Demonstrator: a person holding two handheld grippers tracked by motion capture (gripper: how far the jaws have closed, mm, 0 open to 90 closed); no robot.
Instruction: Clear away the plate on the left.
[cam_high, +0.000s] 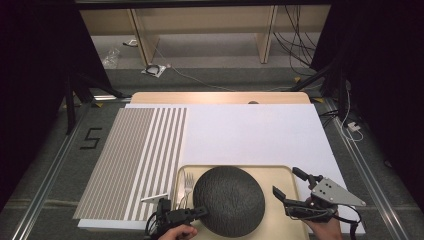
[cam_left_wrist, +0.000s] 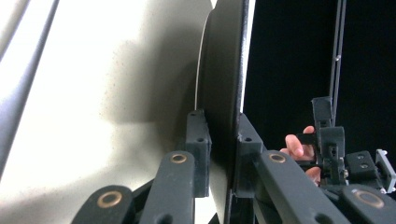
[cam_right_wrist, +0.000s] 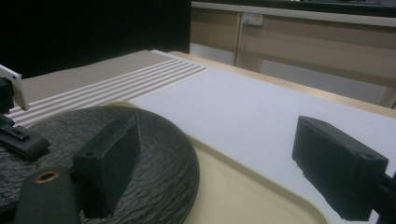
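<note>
Your left claw (cam_high: 200, 212) is clamped on the near-left rim of the dark round plate (cam_high: 229, 201). In the left gripper view the two jaws pinch the plate's edge (cam_left_wrist: 224, 93) between them, one pad on each face, with the pale tray (cam_left_wrist: 102, 102) on one side and your other hand (cam_left_wrist: 299, 147) beyond the plate.

The plate itself sits in the cream tray (cam_high: 285, 175) at the near edge of the counter (cam_high: 250, 130), dark textured face up. From the high view it looks raised on your left claw's side, though how far it is off the tray you cannot tell from these pictures. A fork (cam_high: 188, 184) lies in the tray just left of the plate, tines pointing away from you.

Your right claw (cam_high: 289, 184) is open, jaws spread wide and holding nothing. It hovers over the right part of the tray, just beside the plate's right rim but apart from it. In the right gripper view its jaws stand well apart, with the plate (cam_right_wrist: 154, 154) under the left one and the tray's rim (cam_right_wrist: 261, 182) running between them.

A white sheet (cam_high: 260, 135) covers most of the counter, and a striped mat (cam_high: 135, 160) in grey and white lies on its left part, beside the tray. The striped mat (cam_right_wrist: 93, 77) also shows far off in the right gripper view, beyond the plate.
</note>
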